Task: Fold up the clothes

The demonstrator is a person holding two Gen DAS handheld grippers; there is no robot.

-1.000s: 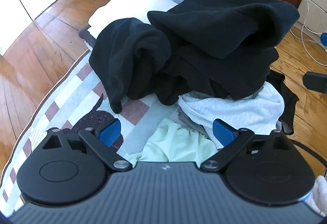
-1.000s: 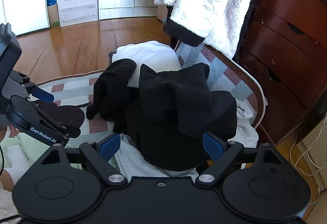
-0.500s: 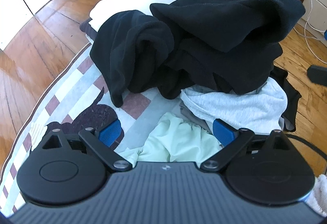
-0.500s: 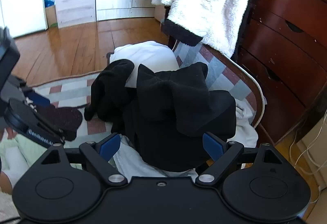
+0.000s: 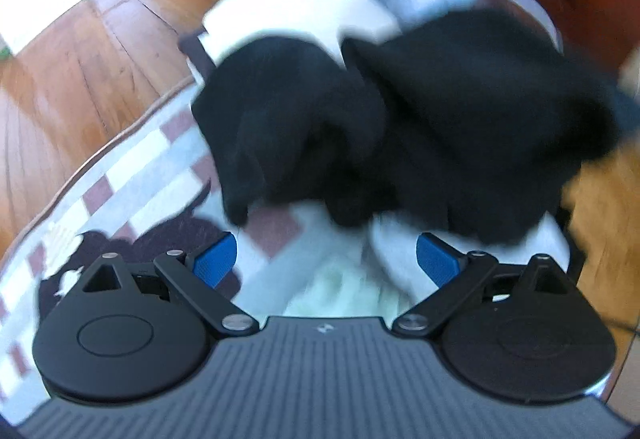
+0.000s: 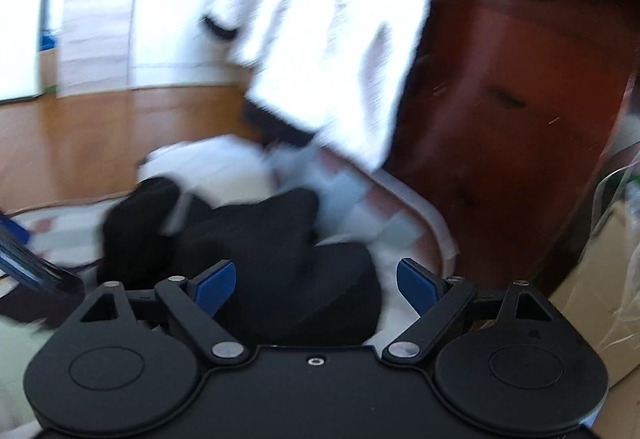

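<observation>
Both views are blurred by motion. A heap of clothes lies on a checked blanket (image 5: pixel 132 175): a bulky black fleece garment (image 5: pixel 420 127) on top, a white folded piece (image 5: pixel 296 11) behind it, a light grey piece (image 5: pixel 396 255) and a pale green piece (image 5: pixel 344 287) under its near edge. My left gripper (image 5: pixel 325 261) is open just short of the heap, nothing between its blue pads. In the right wrist view the black garment (image 6: pixel 280 259) lies ahead of my right gripper (image 6: pixel 316 285), which is open and holds nothing.
Wooden floor (image 5: pixel 72 71) runs along the left of the blanket. A dark red wooden dresser (image 6: pixel 512 127) stands to the right, with a white fluffy robe (image 6: pixel 320 19) hanging in front of it. The other gripper's edge (image 6: pixel 24 267) shows at the left of the right wrist view.
Both grippers are moving fast and the frames have blurred. The right view has swung up and to the right toward the dresser; the left one has shifted forward toward the heap. Both stayed open.
</observation>
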